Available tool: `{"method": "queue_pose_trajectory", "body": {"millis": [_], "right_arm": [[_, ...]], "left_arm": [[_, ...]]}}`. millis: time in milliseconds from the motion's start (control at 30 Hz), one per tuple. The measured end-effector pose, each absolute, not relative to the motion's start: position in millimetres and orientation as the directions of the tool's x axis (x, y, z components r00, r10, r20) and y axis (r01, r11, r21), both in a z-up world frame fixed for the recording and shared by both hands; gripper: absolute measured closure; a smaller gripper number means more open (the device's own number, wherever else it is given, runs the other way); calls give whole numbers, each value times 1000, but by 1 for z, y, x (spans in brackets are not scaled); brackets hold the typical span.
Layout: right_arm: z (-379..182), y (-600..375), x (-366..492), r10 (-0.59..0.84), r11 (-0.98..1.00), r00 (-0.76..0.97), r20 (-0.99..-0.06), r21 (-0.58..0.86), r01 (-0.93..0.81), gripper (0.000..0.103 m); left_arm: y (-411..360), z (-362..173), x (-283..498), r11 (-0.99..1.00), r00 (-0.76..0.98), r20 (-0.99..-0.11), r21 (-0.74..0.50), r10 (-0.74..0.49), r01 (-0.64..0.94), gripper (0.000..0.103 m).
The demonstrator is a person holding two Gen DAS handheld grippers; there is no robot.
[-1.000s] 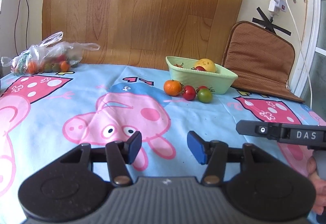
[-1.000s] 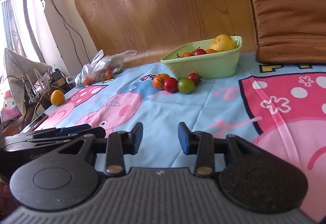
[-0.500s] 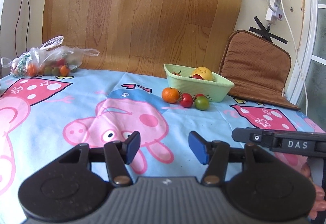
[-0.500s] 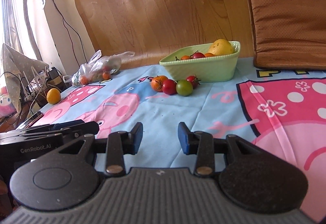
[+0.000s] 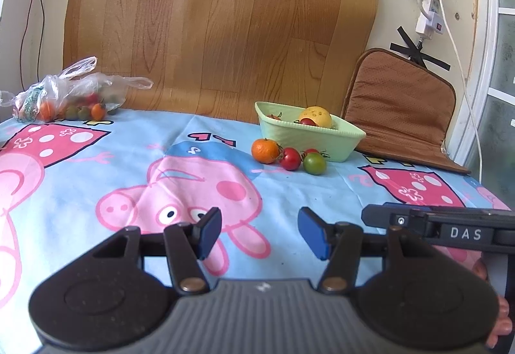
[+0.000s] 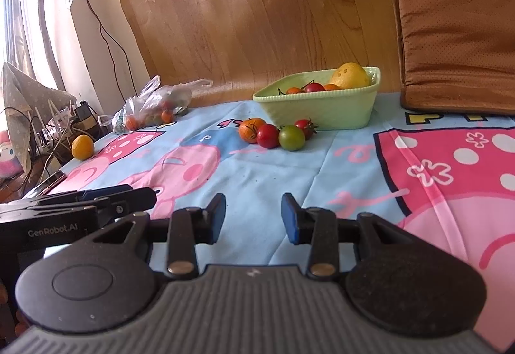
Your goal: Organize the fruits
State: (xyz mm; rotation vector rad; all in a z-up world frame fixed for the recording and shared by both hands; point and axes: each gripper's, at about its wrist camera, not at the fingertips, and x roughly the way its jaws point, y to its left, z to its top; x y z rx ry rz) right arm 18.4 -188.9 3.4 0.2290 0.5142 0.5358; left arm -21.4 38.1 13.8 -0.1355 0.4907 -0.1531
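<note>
A lived-in room of a home: the table wears a child's cartoon-pig tablecloth (image 5: pixel 199 180), a sheet of wood-look vinyl flooring (image 5: pixel 222 22) leans against the cream wall behind it, and a brown seat cushion (image 5: pixel 399 115) is propped beside that. A power strip (image 5: pixel 429 12) is fixed to the wall with black tape, a window frame runs along one side, and tangled cables and chargers (image 6: pixel 61 125) crowd the far corner by a curtain (image 6: pixel 29 9)

Bare cloth (image 5: pixel 289 193) leads unobstructed to fruits (image 5: pixel 291 158) fronting the bowl (image 5: pixel 309 136).
</note>
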Motion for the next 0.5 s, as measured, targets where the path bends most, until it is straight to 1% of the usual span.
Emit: {"method": "queue_pose_trajectory", "body": {"millis": [167,300,400,467,500], "right_arm": [[3,-191,19,540,837,741,-400,348,-422,62],[4,-189,21,539,838,734,-413,345,-422,62],[7,-190,28,557,828,714,-424,350,-438,62],[12,-191,34,545,838,724,-423,312,-448,62],[16,-190,39,548,836,724,-420,288,-466,62]], "left_arm": [[38,13,-19,977,863,-468,-173,-190,122,49],[41,13,-19,975,861,-468,-189,-197,120,49],[51,13,-17,961,852,-468,-244,-235,131,49],[62,15,-8,943,833,-478,-301,-280,145,49],[67,19,0,939,826,-482,-309,-291,151,49]]}}
